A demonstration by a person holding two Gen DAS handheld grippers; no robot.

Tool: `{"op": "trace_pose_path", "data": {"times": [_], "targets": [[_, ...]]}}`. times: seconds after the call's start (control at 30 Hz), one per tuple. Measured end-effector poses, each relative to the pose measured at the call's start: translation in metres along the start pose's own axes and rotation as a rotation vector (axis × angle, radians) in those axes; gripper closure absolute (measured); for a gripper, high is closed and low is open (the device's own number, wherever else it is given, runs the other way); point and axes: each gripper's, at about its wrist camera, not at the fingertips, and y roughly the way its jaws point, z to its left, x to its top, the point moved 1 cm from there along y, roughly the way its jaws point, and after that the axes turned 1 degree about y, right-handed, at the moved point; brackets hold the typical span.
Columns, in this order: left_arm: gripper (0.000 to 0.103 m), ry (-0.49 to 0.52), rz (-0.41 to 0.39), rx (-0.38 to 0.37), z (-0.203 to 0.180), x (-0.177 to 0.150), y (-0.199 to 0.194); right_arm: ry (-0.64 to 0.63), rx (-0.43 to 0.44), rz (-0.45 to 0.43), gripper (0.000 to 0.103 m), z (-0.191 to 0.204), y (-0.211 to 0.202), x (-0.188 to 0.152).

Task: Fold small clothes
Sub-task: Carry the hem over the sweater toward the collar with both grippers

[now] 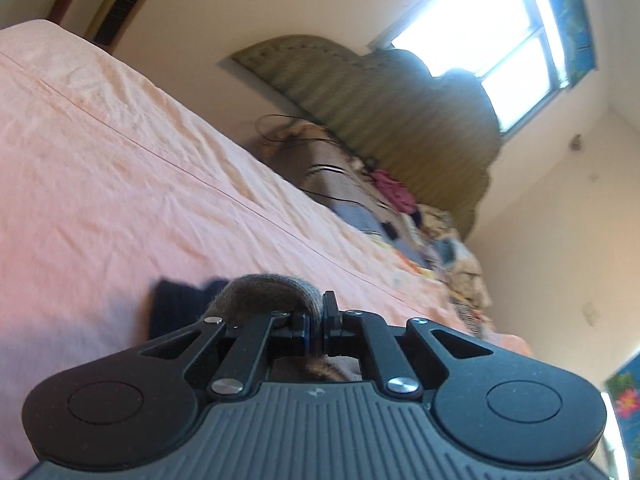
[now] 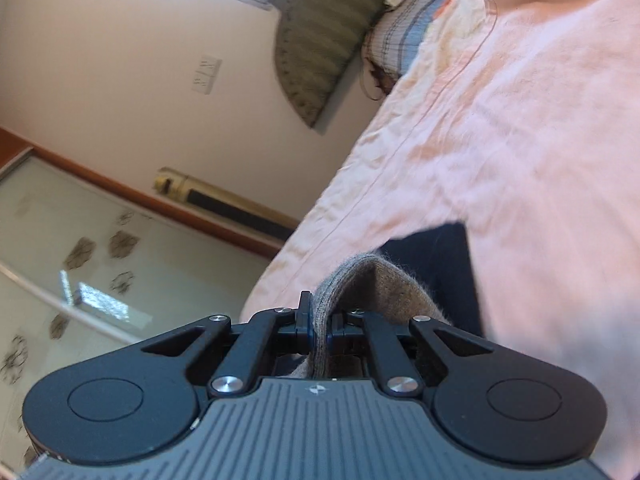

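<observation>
A fuzzy grey-brown knit garment (image 1: 264,292) is pinched in my left gripper (image 1: 322,316), whose jaws are shut on a fold of it above the pink bed sheet (image 1: 120,168). The same grey-brown knit garment (image 2: 372,292) is clamped in my right gripper (image 2: 318,322), also shut, with the cloth arching up over its right finger. A dark navy cloth (image 1: 176,308) lies on the sheet just beyond the left gripper. In the right wrist view the navy cloth (image 2: 444,256) lies behind the knit piece. Both views are tilted and blurred.
At the head of the bed stand a green padded headboard (image 1: 360,112) and striped pillows (image 1: 340,184), with a heap of mixed clothes (image 1: 440,240). A bright window (image 1: 480,28) is behind. A glass-door wardrobe (image 2: 80,264) stands off the bed's edge (image 2: 312,216).
</observation>
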Motion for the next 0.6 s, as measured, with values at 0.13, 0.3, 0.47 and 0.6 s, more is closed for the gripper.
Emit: {"op": "trace_pose_path", "data": {"times": [0.13, 0.3, 0.47, 0.6], "targets": [[0.085, -0.106, 0.012, 0.123, 0.03, 0.009, 0.036, 0.077, -0.068, -0.041, 0.024, -0.025, 0.038, 0.011], [0.0, -0.108, -0.174, 0.188, 0.03, -0.021, -0.024, 0.011, -0.047, -0.102, 0.005, -0.013, 0.009, -0.011], [0.0, -0.103, -0.173, 0.184, 0.021, -0.091, -0.102, -0.07, -0.072, -0.082, 0.002, -0.014, -0.079, -0.056], [0.0, -0.284, -0.14, 0.144, 0.035, -0.159, -0.142, -0.006, -0.078, -0.088, 0.008, -0.039, -0.141, -0.105]]}}
